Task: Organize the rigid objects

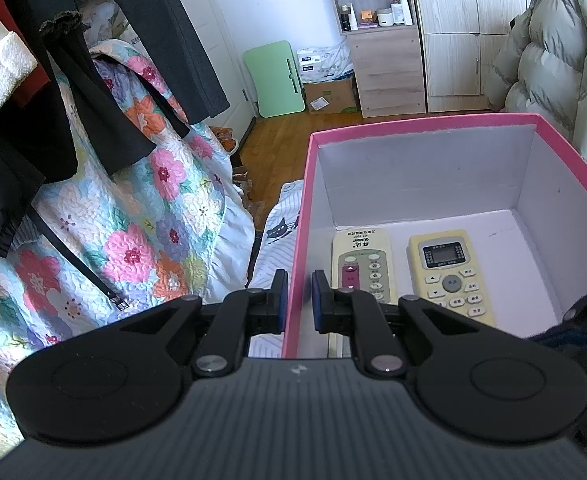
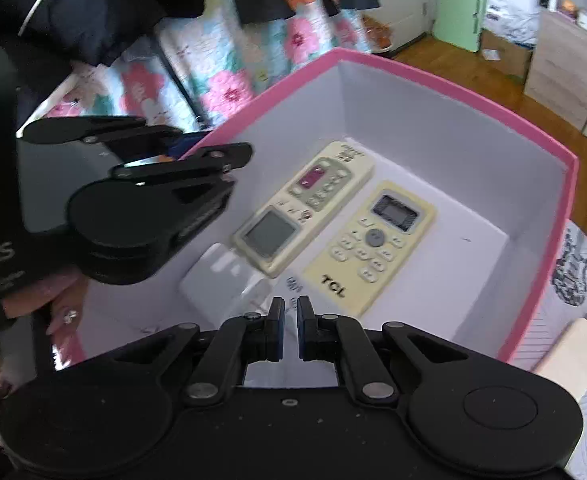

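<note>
Pink box [image 1: 413,124] sitting on bed, left claw [image 1: 300,300] clamping its near-left wall. Two remotes lying side by side inside: white [image 2: 301,204] left, yellow [image 2: 373,240] right. White adapter [image 2: 225,284] lying nearest. Right claw [image 2: 290,324] hovering above, pads together, empty.

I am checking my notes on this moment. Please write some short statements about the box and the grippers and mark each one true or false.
1. Two remote controls lie inside the pink box. True: the beige remote and the yellow TCL remote.
2. The left gripper grips the box wall. True.
3. The right gripper carries a remote. False: its jaws are shut and hold nothing.
4. The box is white outside. False: pink outside, white inside.
5. A white adapter lies in the box. True.
</note>
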